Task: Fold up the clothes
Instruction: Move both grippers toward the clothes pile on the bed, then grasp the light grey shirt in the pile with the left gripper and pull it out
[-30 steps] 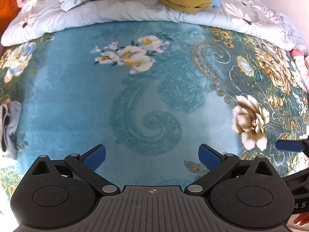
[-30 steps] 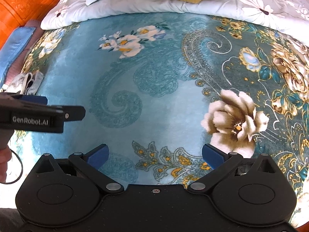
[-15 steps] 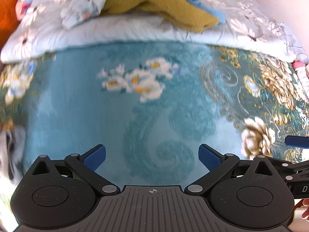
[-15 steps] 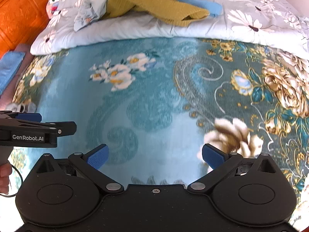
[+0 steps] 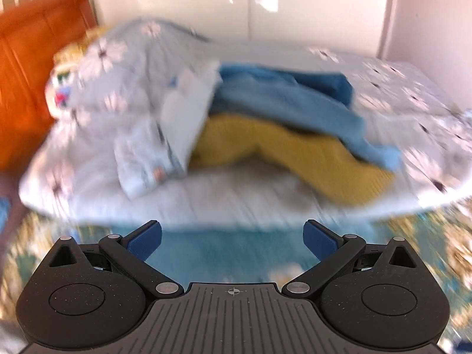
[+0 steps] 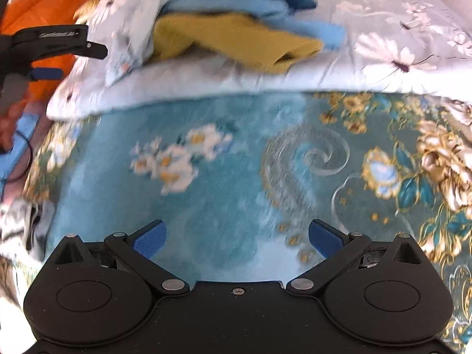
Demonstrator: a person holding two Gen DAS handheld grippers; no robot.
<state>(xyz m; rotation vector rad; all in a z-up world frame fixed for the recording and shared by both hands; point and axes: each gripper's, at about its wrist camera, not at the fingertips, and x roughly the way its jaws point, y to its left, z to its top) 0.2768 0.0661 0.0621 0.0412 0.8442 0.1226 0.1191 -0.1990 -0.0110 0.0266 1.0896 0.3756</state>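
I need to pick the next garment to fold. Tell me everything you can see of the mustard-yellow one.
The mustard-yellow garment looks like a thick, textured knit. It lies crumpled and unfolded on the pale floral quilt, with a light blue garment draped over its far side. One open end, perhaps a sleeve, points toward the right. Neither set of tongs touches it.

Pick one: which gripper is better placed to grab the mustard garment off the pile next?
Left, probably. The left gripper is open and nearly at the quilt's edge, with the mustard garment just beyond its fingers. The right gripper, also open, hangs back over the teal blanket.
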